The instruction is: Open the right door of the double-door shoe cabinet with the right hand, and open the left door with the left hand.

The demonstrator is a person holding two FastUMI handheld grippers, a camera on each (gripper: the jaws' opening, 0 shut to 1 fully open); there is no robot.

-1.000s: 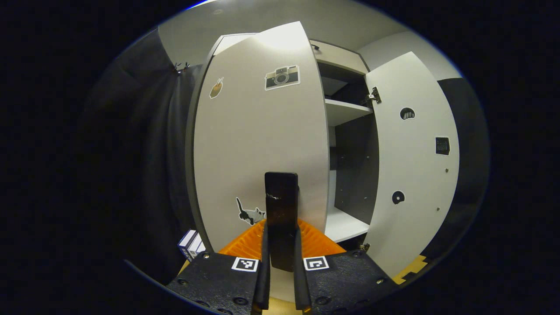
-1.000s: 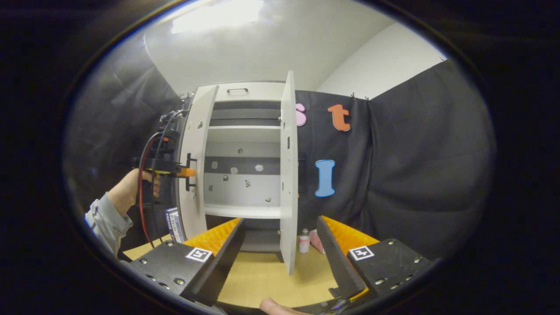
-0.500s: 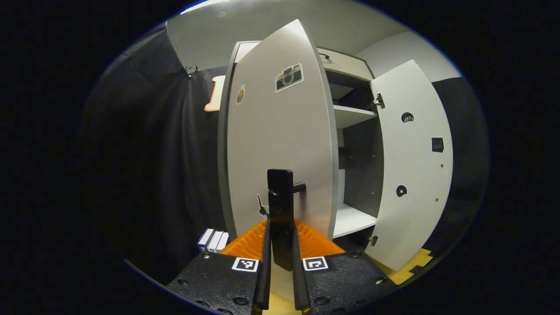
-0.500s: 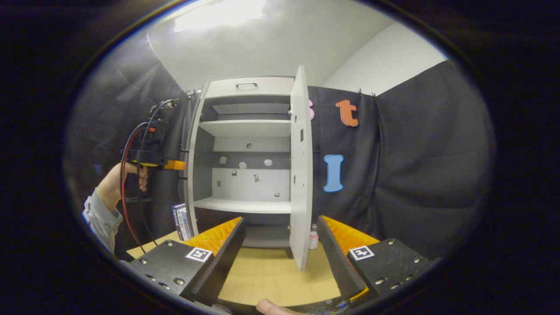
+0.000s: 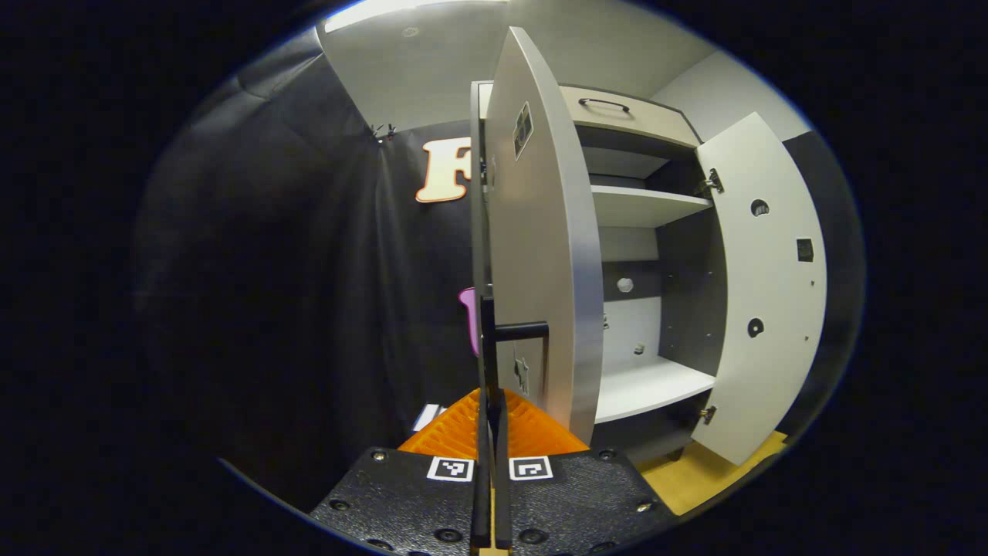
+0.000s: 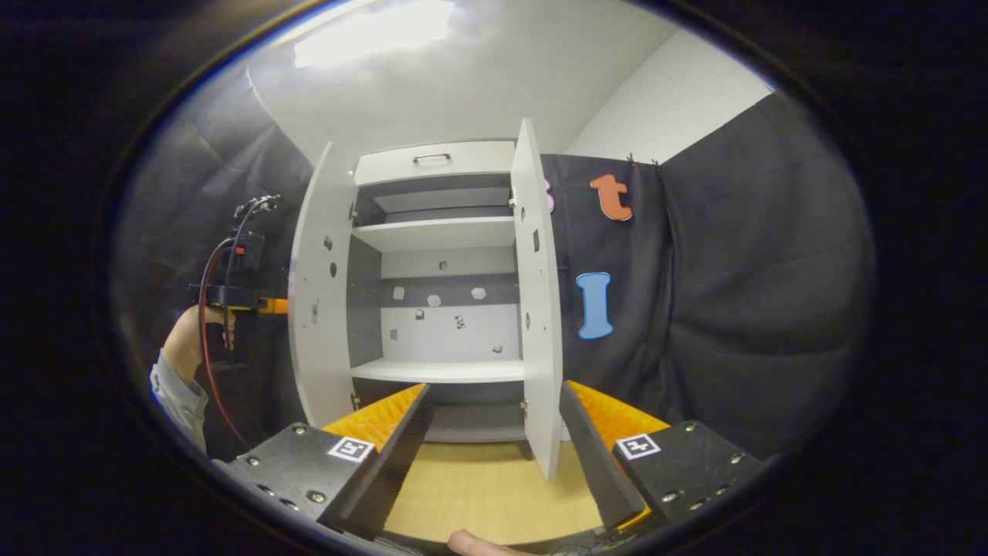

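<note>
The white shoe cabinet [image 6: 436, 266] stands with both doors swung out. In the left gripper view the left door [image 5: 540, 232] is nearly edge-on, and my left gripper [image 5: 490, 401] is shut on its black bar handle [image 5: 486, 340]. The right door [image 5: 760, 293] hangs wide open beyond it. In the right gripper view my right gripper [image 6: 494, 390] is open, holds nothing and sits back from the right door [image 6: 536, 309]. The left door [image 6: 320, 309] stands out to the left, with the left gripper [image 6: 266, 305] and the hand [image 6: 185, 347] holding it behind the door.
Bare shelves [image 6: 436, 371] and a top drawer [image 6: 432, 160] show inside the cabinet. It stands on a wooden surface [image 6: 486, 486]. Black cloth walls [image 6: 733, 309] close in both sides. A small box [image 5: 428, 417] lies low to the left of the cabinet.
The left door has swung much further open with my left gripper on its handle. The right door has not moved and the right gripper stays open.
</note>
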